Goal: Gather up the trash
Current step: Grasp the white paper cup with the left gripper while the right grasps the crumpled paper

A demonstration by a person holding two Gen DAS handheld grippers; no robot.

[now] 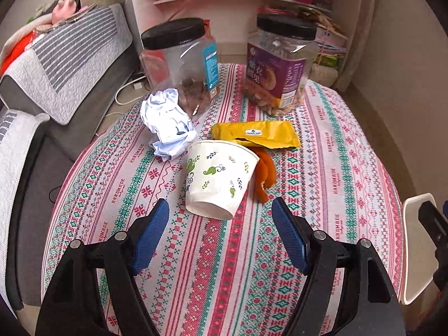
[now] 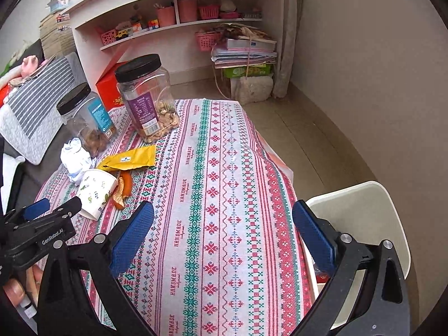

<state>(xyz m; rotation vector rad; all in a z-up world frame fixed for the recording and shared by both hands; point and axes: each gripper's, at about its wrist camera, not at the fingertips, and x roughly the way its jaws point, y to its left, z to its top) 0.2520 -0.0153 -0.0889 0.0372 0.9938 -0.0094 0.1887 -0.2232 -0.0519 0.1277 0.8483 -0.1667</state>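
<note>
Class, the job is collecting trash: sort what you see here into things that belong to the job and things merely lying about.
Belongs to the job:
paper cup on its side
crumpled paper
yellow wrapper
orange peel
white bin beside the table

Lying about:
purple-label jar
blue-label jar

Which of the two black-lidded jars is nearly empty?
The blue-labelled jar, beside the crumpled paper: only a few brown bits at its bottom. The purple-labelled jar holds a thicker layer of nuts.
</note>
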